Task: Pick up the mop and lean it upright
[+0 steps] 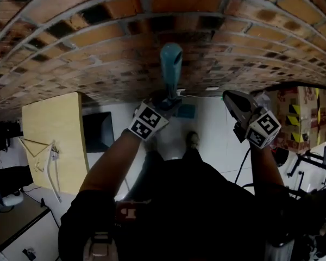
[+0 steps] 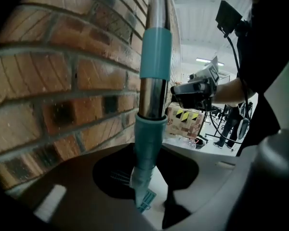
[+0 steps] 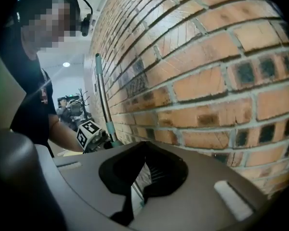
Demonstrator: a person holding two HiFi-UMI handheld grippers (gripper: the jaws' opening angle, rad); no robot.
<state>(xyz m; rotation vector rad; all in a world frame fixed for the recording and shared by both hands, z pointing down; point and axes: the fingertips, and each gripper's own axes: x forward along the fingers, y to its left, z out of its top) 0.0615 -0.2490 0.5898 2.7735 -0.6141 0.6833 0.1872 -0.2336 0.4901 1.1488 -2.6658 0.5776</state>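
The mop handle (image 1: 171, 64) is a metal pole with teal sleeves, standing about upright close to the brick wall (image 1: 98, 42). My left gripper (image 1: 170, 101) is shut on it below the teal grip. In the left gripper view the pole (image 2: 152, 100) rises from between the jaws of the left gripper (image 2: 147, 179), and the teal mop head (image 2: 145, 200) shows small below on the floor. My right gripper (image 1: 232, 98) hangs to the right of the pole, apart from it, with its jaws together and nothing in them. From the right gripper (image 3: 139, 177) I see the pole (image 3: 103, 105) and the left gripper's marker cube (image 3: 89, 131) farther off.
A pale wooden panel (image 1: 54, 140) leans at the left beside a dark screen (image 1: 98, 129). Cardboard boxes with yellow-black tape (image 1: 303, 113) and stands with cables (image 1: 315, 162) are at the right. The person's shoe (image 1: 193, 140) is on the white floor below the pole.
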